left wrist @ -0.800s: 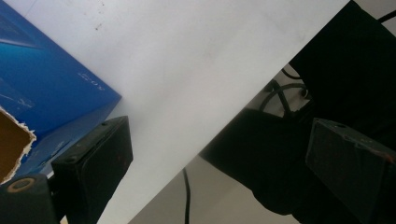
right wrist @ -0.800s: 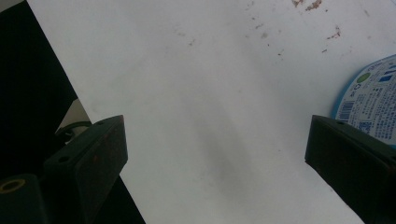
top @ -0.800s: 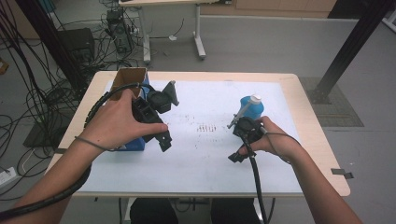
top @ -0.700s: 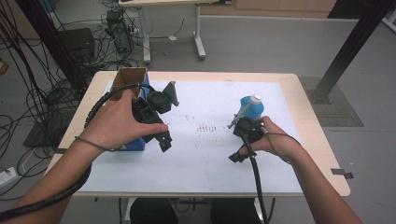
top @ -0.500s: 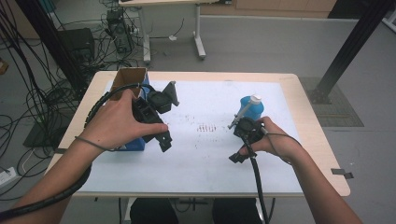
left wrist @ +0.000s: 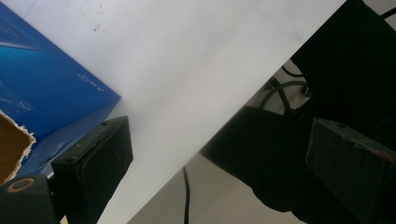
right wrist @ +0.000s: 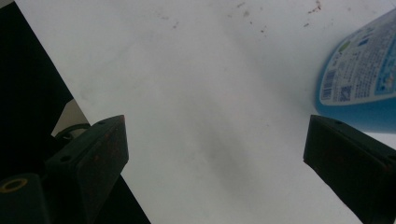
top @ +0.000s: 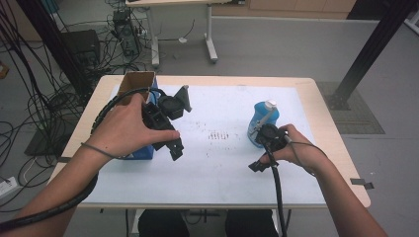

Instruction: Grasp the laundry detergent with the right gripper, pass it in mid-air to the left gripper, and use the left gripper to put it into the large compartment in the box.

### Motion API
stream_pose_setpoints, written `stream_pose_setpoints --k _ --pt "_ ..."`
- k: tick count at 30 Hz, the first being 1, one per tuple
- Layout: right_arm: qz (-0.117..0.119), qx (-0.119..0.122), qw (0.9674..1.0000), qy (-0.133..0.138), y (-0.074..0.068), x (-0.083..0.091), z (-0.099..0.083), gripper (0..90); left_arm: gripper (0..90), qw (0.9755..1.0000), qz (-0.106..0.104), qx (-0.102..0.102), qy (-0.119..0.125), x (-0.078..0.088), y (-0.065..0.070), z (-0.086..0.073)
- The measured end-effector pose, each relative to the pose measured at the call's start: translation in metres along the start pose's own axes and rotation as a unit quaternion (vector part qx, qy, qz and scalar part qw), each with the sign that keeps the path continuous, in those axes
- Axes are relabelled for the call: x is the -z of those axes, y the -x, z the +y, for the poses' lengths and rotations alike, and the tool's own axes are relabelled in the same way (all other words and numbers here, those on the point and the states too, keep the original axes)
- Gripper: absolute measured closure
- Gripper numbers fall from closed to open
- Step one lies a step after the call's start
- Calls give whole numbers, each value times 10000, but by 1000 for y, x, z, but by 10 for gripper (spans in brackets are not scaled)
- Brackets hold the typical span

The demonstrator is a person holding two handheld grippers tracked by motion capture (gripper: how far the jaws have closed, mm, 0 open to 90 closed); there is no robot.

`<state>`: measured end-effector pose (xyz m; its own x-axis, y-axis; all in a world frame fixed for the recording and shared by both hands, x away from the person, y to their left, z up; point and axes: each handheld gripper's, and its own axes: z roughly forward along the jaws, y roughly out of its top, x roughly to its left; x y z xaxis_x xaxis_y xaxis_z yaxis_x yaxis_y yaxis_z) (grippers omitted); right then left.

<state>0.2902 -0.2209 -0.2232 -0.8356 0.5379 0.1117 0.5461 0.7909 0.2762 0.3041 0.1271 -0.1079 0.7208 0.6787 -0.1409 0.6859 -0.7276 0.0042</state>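
Both grippers, left (top: 173, 150) and right (top: 256, 166), stand wide open and hold nothing. Your right gripper has the blue bottle (top: 260, 124) just beyond it; the blue box (left wrist: 44, 88) sits beside your left one. Square the right jaws around the bottle's body before closing.

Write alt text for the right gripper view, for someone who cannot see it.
The right gripper holds its two black jaws wide apart and empty above a white paper sheet on the table. A blue plastic bottle with a printed label lies just beyond the right-hand jaw, and small dark specks dot the sheet farther off.
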Motion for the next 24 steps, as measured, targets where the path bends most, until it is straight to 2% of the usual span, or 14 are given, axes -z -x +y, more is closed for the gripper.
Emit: stream_pose_setpoints --k 11,15,17,24 --pt "-117 -181 9997 -69 5 6 -13 65 75 10000 -10 -36 -28 -2 1 2" --pt "-162 -310 9994 -64 8 8 -20 64 76 10000 -8 -43 -48 -3 1 3" --pt "-193 -448 9988 -42 10 9 -24 64 75 10000 -14 -38 -30 -3 1 2" --pt "-254 -605 9978 -68 17 11 -35 65 76 10000 -32 -46 -1 -1 1 3"
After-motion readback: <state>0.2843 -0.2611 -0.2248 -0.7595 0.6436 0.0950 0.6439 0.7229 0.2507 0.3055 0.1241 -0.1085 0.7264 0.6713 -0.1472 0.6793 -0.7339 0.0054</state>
